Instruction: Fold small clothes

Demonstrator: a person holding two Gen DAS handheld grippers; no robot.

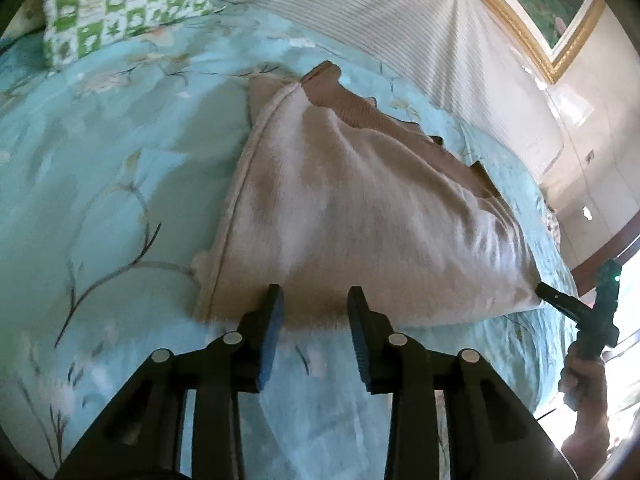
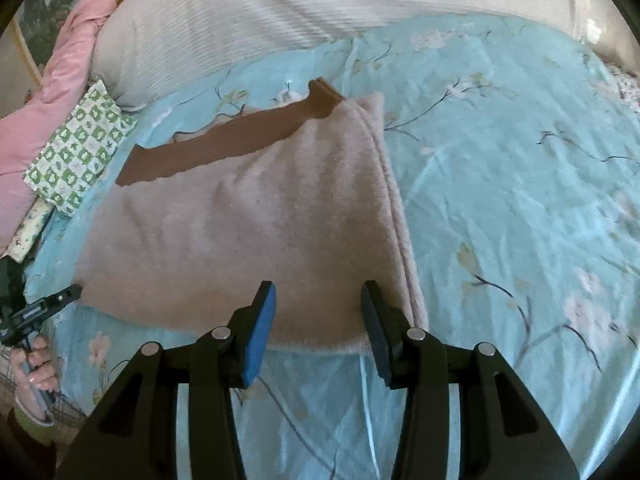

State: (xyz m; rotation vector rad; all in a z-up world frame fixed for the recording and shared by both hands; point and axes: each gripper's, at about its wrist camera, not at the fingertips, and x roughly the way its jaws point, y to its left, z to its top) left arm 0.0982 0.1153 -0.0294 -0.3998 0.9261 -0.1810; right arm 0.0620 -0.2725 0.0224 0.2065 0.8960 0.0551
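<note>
Both shots are kinda soft, so the weave on the pinkish garment is just a fuzzy smear. The brown layer only peeks out along the far edge; the rest is buried under the pink part, so can't tell its shape. In the left wrist view the right gripper is only a dark sliver at the garment's corner, can't tell if it's gripping. Same for the left gripper in the right wrist view. The framed picture is chopped by the edge, and the pink bedding too.
</note>
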